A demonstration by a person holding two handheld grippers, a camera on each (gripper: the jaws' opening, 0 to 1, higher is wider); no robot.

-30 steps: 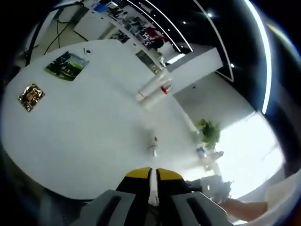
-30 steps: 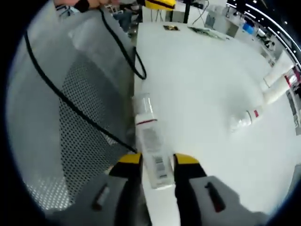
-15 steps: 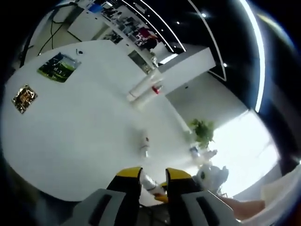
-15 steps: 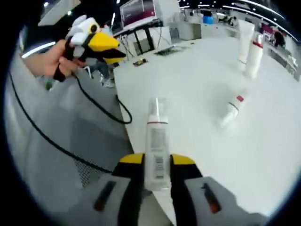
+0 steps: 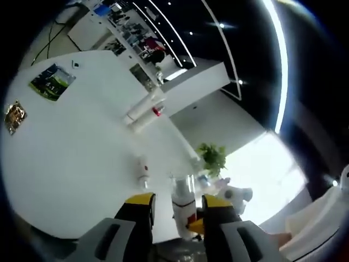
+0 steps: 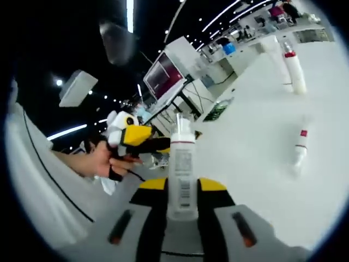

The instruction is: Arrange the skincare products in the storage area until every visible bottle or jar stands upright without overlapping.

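My right gripper (image 6: 182, 188) is shut on a white pump bottle (image 6: 181, 166) with a clear cap and a red band, held up off the white table (image 6: 256, 131). In the left gripper view the same bottle (image 5: 183, 207) shows just past and between my left gripper's (image 5: 177, 202) jaws, which stand open and clear of it. A hand holds the left gripper (image 6: 136, 136) to the left of the bottle. Two tall white tubes (image 5: 143, 112) (image 6: 293, 68) stand together far across the table. A small white bottle with a red band (image 5: 143, 173) (image 6: 299, 150) lies on its side mid-table.
A green printed card (image 5: 52, 82) and a small gold-and-black packet (image 5: 13, 115) lie flat on the far left of the table. Desks, monitors (image 6: 163, 71) and shelving stand beyond the table's edge. A potted plant (image 5: 212, 155) stands off the table.
The right gripper has raised the pump bottle from low at the table's edge to held up and level. The left gripper's jaws have gone from shut to open, and the bottle now appears between them.
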